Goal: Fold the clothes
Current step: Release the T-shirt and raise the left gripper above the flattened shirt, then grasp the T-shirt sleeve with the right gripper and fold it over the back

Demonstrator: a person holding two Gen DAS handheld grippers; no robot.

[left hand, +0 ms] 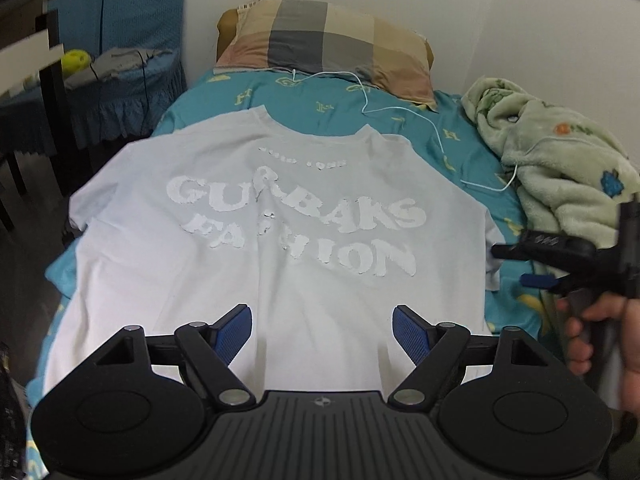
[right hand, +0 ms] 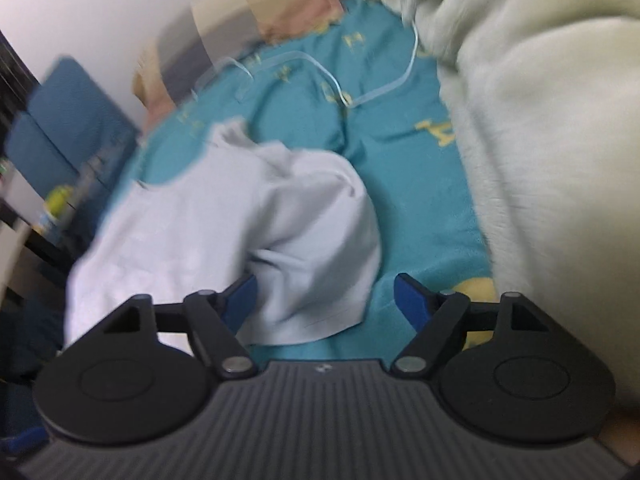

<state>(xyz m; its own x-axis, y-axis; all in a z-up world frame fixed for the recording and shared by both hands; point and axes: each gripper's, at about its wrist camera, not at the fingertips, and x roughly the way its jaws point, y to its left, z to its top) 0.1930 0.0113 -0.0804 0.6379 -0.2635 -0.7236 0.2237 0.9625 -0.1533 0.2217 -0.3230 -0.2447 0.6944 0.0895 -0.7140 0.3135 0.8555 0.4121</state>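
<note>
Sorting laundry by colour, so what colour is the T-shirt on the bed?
White T-shirt, with white lettering across it; clearest in the left wrist view.

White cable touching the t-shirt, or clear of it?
Apart. The left wrist view shows the white cable running from the pillow toward the green blanket, teal sheet between it and the t-shirt.

My view takes in a bed (left hand: 400,120) pushed into a corner of plain white walls (left hand: 500,32), dressed in a teal sheet with yellow motifs. A checked pillow (left hand: 324,44) rests at its head, a thin white cable (left hand: 400,110) trailing from it across the sheet towards a crumpled pale-green blanket (left hand: 560,160) on my right. On my left stands a blue-covered chair (left hand: 128,40) with grey cloth and a yellow-green object (left hand: 74,62) on its seat. Light is soft and even.
</note>
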